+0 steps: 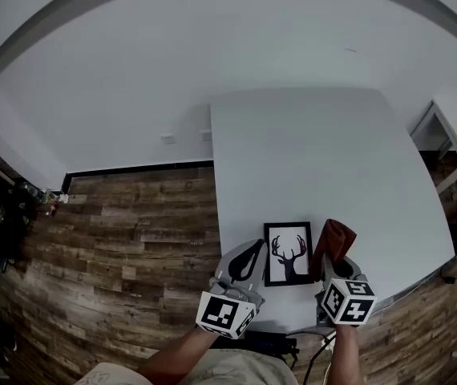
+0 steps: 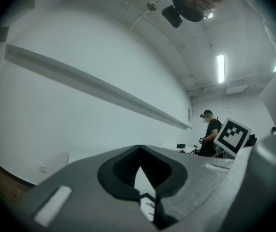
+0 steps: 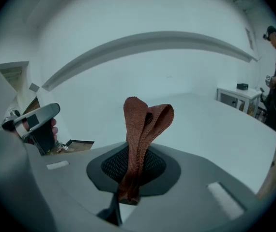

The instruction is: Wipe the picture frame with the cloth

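A black picture frame (image 1: 288, 253) with an antler drawing lies flat near the front edge of the white table (image 1: 325, 159). My left gripper (image 1: 252, 253) rests just left of the frame with its jaws together and nothing seen between them. In the left gripper view a corner of the frame (image 2: 150, 206) shows through the narrow gap below the left gripper (image 2: 145, 170). My right gripper (image 1: 330, 265) sits at the frame's right side, shut on a folded rust-brown cloth (image 1: 335, 241). The cloth (image 3: 140, 139) stands up in a loop from the right gripper (image 3: 130, 178). The frame (image 3: 77, 144) shows low at left.
Wood floor (image 1: 132, 239) lies left of the table, and the table's front edge is right under both grippers. A small white side table (image 3: 237, 95) stands at the far right. A person (image 2: 209, 134) stands in the background beyond it.
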A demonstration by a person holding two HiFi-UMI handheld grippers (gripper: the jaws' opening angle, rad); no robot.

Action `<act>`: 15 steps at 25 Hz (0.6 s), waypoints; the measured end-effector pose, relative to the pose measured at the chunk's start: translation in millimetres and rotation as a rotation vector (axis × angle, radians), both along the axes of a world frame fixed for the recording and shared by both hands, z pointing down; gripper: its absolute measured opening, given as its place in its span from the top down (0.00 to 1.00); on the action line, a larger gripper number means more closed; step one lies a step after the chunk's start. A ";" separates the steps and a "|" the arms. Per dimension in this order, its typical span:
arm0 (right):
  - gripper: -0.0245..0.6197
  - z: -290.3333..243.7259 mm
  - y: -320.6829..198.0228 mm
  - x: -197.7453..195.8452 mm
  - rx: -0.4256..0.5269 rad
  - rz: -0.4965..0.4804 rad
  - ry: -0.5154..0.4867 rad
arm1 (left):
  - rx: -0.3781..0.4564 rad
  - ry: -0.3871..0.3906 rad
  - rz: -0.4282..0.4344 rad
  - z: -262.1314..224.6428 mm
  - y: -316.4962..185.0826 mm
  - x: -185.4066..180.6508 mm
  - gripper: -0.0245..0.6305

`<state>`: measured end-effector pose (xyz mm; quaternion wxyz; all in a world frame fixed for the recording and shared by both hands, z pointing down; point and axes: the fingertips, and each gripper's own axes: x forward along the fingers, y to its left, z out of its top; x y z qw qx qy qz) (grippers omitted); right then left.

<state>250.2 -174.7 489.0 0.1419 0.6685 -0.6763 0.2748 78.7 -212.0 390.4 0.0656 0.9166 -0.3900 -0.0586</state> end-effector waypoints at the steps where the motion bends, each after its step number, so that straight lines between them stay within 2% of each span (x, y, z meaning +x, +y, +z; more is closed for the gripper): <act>1: 0.86 -11.8 -0.2 -1.1 0.041 -0.003 0.026 | 0.001 0.003 0.005 -3.7 1.3 1.1 0.96; 7: 0.87 -77.2 2.1 -7.7 0.264 -0.004 0.168 | -0.016 0.015 -0.001 -22.3 1.8 3.9 0.96; 15: 0.87 -131.9 26.2 -15.8 0.553 0.068 0.230 | 0.038 0.021 0.004 -36.7 9.7 -1.1 0.96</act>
